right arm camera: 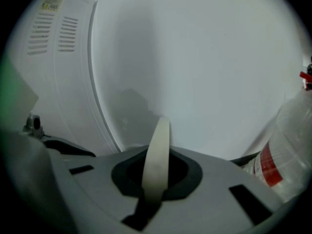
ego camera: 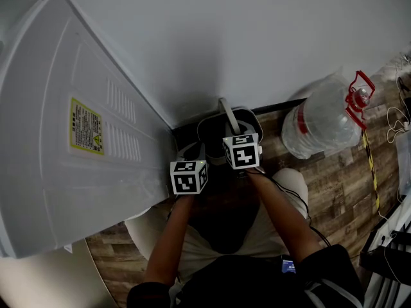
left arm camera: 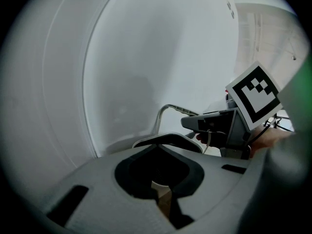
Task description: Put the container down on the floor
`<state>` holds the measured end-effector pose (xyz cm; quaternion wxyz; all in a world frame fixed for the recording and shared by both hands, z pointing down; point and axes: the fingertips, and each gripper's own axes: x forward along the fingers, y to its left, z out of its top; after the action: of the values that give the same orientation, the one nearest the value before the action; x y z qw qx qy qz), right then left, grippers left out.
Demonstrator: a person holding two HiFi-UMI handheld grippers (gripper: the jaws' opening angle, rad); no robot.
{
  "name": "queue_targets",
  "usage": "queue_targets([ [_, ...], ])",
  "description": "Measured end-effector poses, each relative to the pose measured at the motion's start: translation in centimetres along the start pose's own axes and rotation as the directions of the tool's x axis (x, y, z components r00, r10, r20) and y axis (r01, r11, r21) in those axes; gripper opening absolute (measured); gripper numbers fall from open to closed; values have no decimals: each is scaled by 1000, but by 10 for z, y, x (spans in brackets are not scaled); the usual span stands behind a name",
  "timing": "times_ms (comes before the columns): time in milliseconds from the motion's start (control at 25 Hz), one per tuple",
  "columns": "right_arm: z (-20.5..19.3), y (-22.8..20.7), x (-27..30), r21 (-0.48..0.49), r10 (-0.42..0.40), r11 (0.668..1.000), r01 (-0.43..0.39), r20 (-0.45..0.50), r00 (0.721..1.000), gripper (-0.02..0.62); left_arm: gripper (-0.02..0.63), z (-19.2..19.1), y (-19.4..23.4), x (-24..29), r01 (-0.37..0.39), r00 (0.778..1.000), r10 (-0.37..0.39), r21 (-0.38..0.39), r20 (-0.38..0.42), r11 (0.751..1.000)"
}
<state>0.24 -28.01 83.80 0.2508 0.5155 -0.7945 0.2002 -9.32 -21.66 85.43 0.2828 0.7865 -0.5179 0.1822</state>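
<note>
By the wall: a white appliance and a big water bottle

A tall white appliance panel [ego camera: 58, 172] leans across the left, with a yellow label [ego camera: 85, 126] stuck on it and two banks of vent slots [ego camera: 119, 101] just beside that label. Behind everything runs a plain white wall [ego camera: 257, 31] with a dark skirting strip [ego camera: 286, 105] at its foot. Off to the right, close to the wall, is a large clear water bottle [ego camera: 324, 117] with a red band [ego camera: 300, 122] round it and a red handle [ego camera: 359, 94] at its neck. A yellow line [ego camera: 370, 169] trails away from the bottle, and loose white cables [ego camera: 395, 117] lie further right.
</note>
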Motion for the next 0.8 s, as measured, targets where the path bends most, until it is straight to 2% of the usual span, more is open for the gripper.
queue_targets([
  [200, -4, 3, 3, -2, 1, 1000, -1, -13, 1000, 31, 15, 9, 2, 1, -3, 1000, 2, 46, 9, 999],
  [800, -16, 5, -2, -4, 5, 1000, -6, -32, 999, 31, 15, 0, -2, 4, 2, 1000, -1, 20, -9, 1000],
])
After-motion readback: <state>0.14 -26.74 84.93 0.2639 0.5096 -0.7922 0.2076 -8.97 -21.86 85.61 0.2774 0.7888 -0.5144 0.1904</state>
